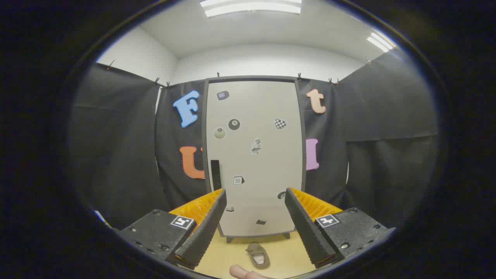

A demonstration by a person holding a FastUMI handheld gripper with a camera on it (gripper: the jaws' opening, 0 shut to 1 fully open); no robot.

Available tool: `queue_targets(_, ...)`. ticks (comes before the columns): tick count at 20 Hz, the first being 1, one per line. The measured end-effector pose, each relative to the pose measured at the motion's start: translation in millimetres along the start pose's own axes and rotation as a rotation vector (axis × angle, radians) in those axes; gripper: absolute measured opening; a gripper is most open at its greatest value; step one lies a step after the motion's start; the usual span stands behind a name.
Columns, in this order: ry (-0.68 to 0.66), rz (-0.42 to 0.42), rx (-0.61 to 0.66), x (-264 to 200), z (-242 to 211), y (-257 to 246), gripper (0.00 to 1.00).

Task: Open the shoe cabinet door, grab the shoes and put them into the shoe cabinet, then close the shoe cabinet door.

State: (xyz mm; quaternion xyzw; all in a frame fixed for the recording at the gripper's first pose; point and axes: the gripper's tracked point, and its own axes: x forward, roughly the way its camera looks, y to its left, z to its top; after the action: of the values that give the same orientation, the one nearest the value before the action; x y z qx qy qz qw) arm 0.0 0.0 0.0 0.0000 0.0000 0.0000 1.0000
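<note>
Gripper view: the gripper [255, 197] faces the shoe cabinet [254, 155] head-on, its two fingers [207, 221] spread wide apart with nothing between them. Each finger has a dark textured pad on the inner face and an orange ribbed back, and each black finger base carries a small square marker.

The cabinet stands upright against the black cloth wall, well beyond the fingertips. Its pale door [255, 116] sits flush inside a dark frame and is closed. A narrow black vertical handle [215, 173] is mounted near the door's left edge, just above the tip of the left finger as seen from here. Several small stickers [234, 124] are scattered across the door face (their designs are too small to make out with confidence). Short dark feet show under the cabinet's bottom edge.

A single shoe [259, 255] lies on the light wooden floor [228, 252] just in front of the cabinet, low between the two fingers and apart from both. It appears to be a dark, brownish slip-on with its opening upward, though fisheye distortion makes its shape uncertain.

Part of a person's hand [246, 273] shows below the shoe, close to the camera.
</note>
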Motion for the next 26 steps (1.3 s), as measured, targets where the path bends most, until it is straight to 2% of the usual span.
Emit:
queue_targets(18, -0.037, 0.022, -0.027, 5.5, 6.6, -0.9, 0.99)
queue_targets(26, -0.020, 0.055, -0.041, 35.0, 13.8, 12.9, 0.99)
